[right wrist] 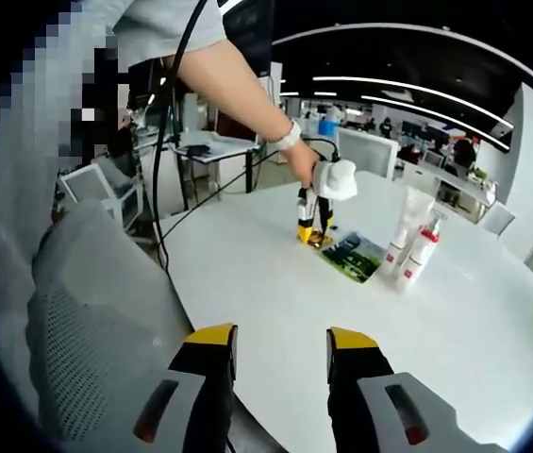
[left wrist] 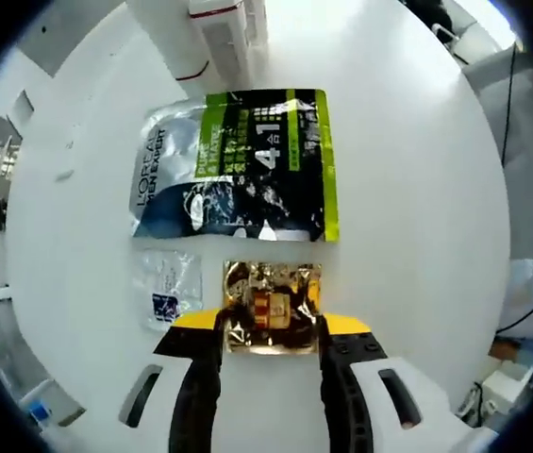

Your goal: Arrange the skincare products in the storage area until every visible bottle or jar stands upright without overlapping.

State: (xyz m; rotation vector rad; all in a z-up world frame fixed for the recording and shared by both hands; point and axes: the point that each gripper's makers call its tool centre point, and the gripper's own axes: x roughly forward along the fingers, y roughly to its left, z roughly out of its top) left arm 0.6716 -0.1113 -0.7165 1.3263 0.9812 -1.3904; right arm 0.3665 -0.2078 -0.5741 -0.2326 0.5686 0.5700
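Note:
A gold foil sachet (left wrist: 272,308) lies flat on the white table (left wrist: 417,236), and my left gripper (left wrist: 272,326) stands open with a jaw at each side edge of it. Beyond it lies a large silver and green pouch (left wrist: 238,165), with a small clear sachet (left wrist: 167,288) to the left. White tubes with red trim (left wrist: 219,38) stand at the far end. In the right gripper view, a person's hand holds the left gripper (right wrist: 309,226) down on the table beside the pouch (right wrist: 353,255) and two upright white bottles (right wrist: 409,247). My right gripper (right wrist: 282,344) is open and holds nothing, near the table's edge.
A grey mesh chair (right wrist: 77,321) sits close on the left below the right gripper. A black cable (right wrist: 167,142) hangs from the person's arm. Desks and office gear (right wrist: 209,142) stand behind the table. The table's rim (left wrist: 492,311) curves away at the right.

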